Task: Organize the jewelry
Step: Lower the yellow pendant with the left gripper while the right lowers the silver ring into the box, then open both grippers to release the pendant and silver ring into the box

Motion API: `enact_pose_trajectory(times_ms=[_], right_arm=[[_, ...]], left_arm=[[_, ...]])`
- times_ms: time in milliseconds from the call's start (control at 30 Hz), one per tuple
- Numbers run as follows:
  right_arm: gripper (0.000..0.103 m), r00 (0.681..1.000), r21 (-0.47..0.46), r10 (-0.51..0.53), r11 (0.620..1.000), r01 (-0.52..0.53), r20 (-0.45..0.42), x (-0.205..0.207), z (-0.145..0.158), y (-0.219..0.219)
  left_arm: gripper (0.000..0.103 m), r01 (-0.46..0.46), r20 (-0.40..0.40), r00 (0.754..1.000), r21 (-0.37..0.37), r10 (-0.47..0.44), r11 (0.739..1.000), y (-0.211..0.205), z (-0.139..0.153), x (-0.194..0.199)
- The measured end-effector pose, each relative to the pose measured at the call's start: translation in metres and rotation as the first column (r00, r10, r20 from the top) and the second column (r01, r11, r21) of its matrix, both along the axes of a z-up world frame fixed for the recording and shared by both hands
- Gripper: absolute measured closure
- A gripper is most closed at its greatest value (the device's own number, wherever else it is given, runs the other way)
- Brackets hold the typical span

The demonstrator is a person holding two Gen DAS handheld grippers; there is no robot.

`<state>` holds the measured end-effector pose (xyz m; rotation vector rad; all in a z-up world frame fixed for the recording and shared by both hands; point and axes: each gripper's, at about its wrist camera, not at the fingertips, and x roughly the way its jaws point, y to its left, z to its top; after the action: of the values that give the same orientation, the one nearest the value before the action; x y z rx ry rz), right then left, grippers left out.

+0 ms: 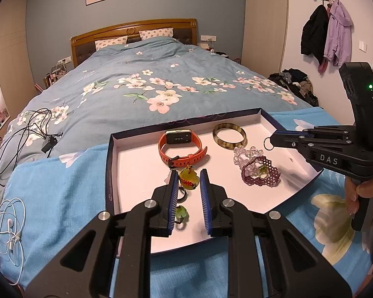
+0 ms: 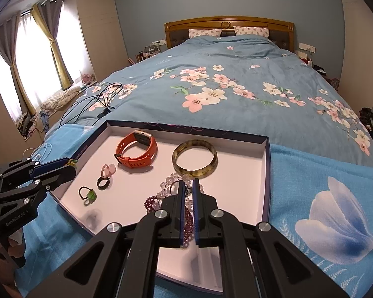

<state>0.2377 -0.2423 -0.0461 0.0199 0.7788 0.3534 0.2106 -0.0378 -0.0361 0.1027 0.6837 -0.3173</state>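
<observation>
- Left gripper (image 1: 189, 177) clasps a yellow-green pendant (image 1: 188, 179) above the white tray (image 2: 141, 188).
- Right gripper (image 1: 271, 141) pinches a thin metal ring (image 1: 268, 143) over the tray's right side, near the bangle (image 1: 229, 136).

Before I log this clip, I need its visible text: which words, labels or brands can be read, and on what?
"DAS": white letters on the right tool, seen from the left wrist view.
"GenRobot.AI": white print on the left tool, seen from the right wrist view; last letters unclear.
Print on the tray's dark side wall: too small to read.
Smartwatch screen: blurred, unreadable.
</observation>
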Motion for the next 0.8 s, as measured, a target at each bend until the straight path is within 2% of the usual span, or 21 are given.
enact_pose_trajectory(times_ms=[800], right_arm=[[0.099, 0.999, -0.019, -0.011, 1.000, 0.011, -0.030, 0.015, -0.006, 0.006]], left_arm=[[0.085, -0.017, -0.038, 0.999, 0.009, 0.017, 1.000, -0.001, -0.012, 0.015]])
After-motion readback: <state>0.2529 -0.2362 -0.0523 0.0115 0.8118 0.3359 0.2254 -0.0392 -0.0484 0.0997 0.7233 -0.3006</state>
